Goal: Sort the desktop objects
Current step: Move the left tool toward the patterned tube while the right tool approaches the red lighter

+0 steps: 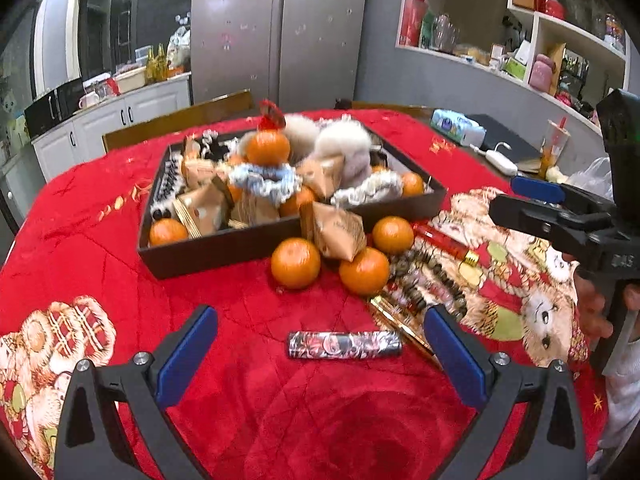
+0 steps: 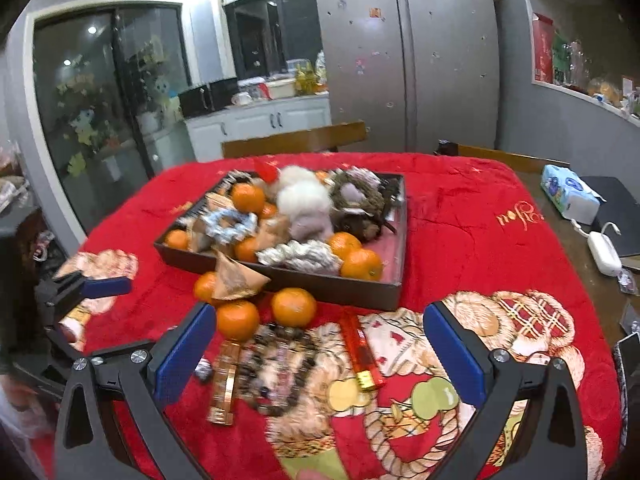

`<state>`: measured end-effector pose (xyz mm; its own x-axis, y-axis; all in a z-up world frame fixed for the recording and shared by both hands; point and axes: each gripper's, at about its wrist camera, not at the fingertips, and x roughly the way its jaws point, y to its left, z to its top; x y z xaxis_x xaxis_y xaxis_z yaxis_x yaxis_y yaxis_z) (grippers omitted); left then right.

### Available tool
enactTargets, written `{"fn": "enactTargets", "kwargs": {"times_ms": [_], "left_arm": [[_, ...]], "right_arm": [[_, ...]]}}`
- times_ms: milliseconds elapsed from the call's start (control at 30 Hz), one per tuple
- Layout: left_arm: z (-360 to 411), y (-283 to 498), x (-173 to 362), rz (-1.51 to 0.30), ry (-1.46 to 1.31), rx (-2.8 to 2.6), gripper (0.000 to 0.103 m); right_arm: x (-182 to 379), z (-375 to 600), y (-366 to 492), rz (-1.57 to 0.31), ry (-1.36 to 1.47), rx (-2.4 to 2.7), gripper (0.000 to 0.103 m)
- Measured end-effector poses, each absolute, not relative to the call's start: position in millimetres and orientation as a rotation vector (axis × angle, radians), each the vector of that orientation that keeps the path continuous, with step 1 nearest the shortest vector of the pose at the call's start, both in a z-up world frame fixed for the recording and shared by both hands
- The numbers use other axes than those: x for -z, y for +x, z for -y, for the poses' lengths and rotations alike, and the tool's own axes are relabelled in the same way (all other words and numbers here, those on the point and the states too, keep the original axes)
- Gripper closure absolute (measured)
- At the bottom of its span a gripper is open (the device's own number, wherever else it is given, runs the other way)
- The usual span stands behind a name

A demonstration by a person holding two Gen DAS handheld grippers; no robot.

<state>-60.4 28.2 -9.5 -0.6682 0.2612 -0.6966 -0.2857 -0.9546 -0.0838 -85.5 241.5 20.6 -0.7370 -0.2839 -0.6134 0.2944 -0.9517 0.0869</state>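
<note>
I see a surface covered by a red plush cloth printed with teddy bears (image 1: 248,400), filling both wrist views. On it sits a dark rectangular tray (image 1: 224,248), piled with orange mandarins, brown paper pyramid packets, a pale blue scrunchie (image 1: 264,182) and white fluffy pompoms (image 1: 344,148).

Just in front of the tray's near wall, a brown pyramid packet (image 1: 338,234) leans on three loose mandarins (image 1: 296,263) that rest on the cloth. To the right of these lies a heap of dark beaded bracelets (image 2: 276,368), with a red cylindrical lighter with a gold end (image 2: 362,354) beside it and a gold-coloured bar-shaped item (image 2: 224,380) on the other side; its details are blurred.

A short cylindrical lighter with a dark floral pattern (image 1: 344,345) lies flat on the cloth, crosswise between the two blue pads of the left tongs (image 1: 320,344). I read the left tongs as spread wide, touching nothing.

The right tongs (image 2: 320,352) are likewise spread wide and empty, hovering above the bracelets and the red lighter. Each tongs appears at the edge of the other's view.

At the far right edge, a blue tissue pack (image 2: 568,192) and a white charger (image 2: 604,254) rest on bare surface beyond the cloth.
</note>
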Motion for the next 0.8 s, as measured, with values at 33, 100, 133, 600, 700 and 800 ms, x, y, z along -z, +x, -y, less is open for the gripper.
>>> {"fn": "enactTargets", "kwargs": {"times_ms": [33, 100, 133, 600, 700, 800], "left_arm": [[-29, -62, 13, -0.048, -1.101, -2.617, 0.000], [-32, -65, 19, -0.059, -1.123, -2.607, 0.000], [-33, -66, 21, -0.065, -1.133, -2.599, 0.000], [-45, -83, 56, -0.118, -1.270, -2.512, 0.000], [-47, -85, 57, -0.126, -1.271, -2.507, 0.000], [-50, -88, 57, -0.129, -1.270, -2.507, 0.000]], "right_arm": [[-18, -244, -89, -0.023, 0.959, 2.691, 0.000], [-8, -248, -98, -0.028, 1.015, 2.714, 0.000], [-4, -251, -101, -0.021, 1.039, 2.714, 0.001], [43, -267, -126, 0.088, 1.306, 2.622, 0.016], [44, -264, -126, 0.060, 1.305, 2.631, 0.015], [46, -255, -124, -0.031, 1.298, 2.652, 0.015]]}}
